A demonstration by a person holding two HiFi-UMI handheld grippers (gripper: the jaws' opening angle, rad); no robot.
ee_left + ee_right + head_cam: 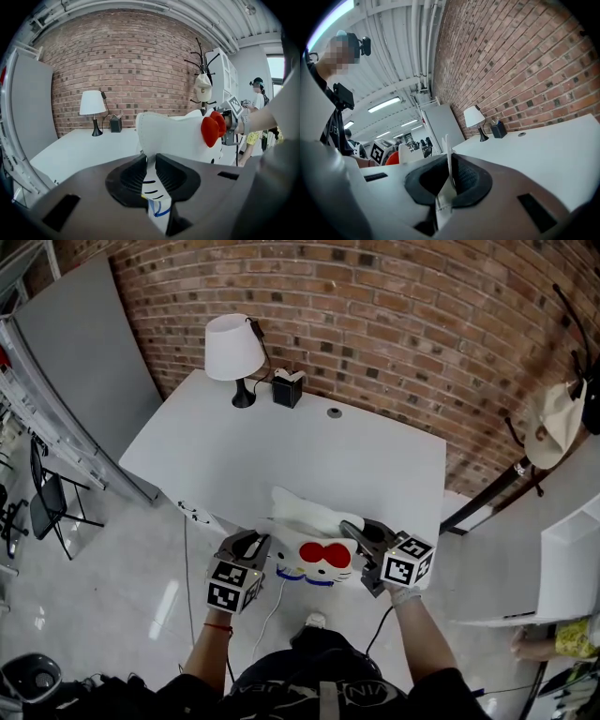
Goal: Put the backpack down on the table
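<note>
The backpack [314, 549] is white, shaped like a cat's head, with a red bow [328, 554] and blue trim. It hangs between my two grippers at the near edge of the white table [281, 446]. My left gripper [255, 546] is shut on the backpack's left edge; in the left gripper view the white fabric [149, 180] is pinched between the dark pads and the bow [213, 129] shows to the right. My right gripper [359, 538] is shut on the backpack's right side, with a thin white edge [449, 161] clamped between its jaws.
A white table lamp [234, 351] and a dark pen holder [287, 388] stand at the table's far edge by the brick wall, with a small round grommet [334, 412] beside them. A coat stand with a hat [553, 423] is at the right, a folding chair [47, 502] at the left.
</note>
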